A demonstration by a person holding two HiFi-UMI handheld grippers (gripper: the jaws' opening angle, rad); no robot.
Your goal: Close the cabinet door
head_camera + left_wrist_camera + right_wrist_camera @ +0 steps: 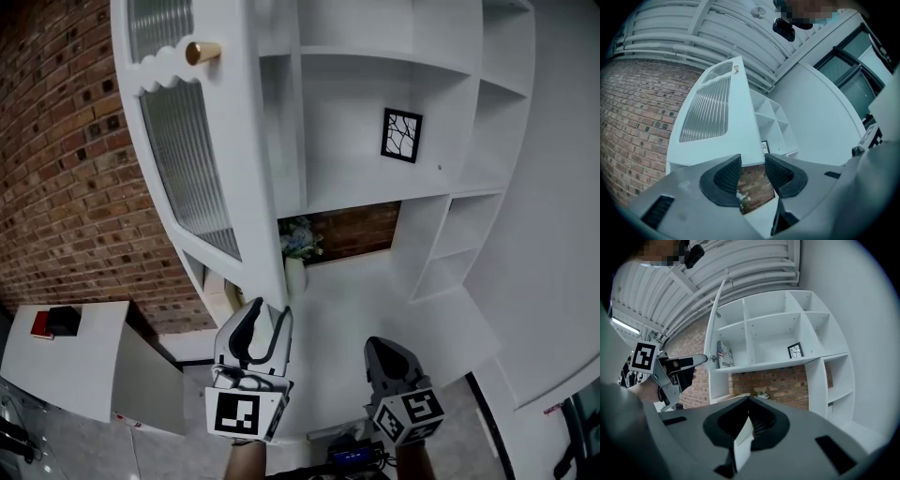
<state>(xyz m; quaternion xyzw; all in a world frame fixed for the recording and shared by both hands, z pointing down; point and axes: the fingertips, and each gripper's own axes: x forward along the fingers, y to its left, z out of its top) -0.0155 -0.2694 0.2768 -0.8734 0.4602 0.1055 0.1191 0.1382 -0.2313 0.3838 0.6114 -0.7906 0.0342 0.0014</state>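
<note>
Door (211,178): white cabinet door with a ribbed glass panel, standing wide open from the shelf unit (375,84); the right gripper view shows it nearly edge-on.
Knob (202,52): brass-coloured, on the door's face near its top.
Left gripper (270,311): its 2 jaws are spread, raised at the door's lower free corner. The door's bottom edge lies right at the gap between the tips. In the right gripper view 1 finger reaches the door's edge, but I cannot tell whether it touches.
Right gripper (382,343): jaws pressed together, low and to the right of the left gripper, well apart from the door. A white sliver shows in the seam between the jaws; what it is cannot be told.
Shelf unit: white, with open compartments.
Framed picture (401,135): 1, black with a white branch pattern, on a middle shelf.
Book (724,354): flag on its cover, standing in the compartment just beside the door's hinge side.
Flowers (300,240): in a white vase (294,275), in the brick-backed opening under the shelves.
Brick wall (66,169): left of the door.
Low cabinet (66,361): white, lower left, with 1 red and 1 black thing on top.
</note>
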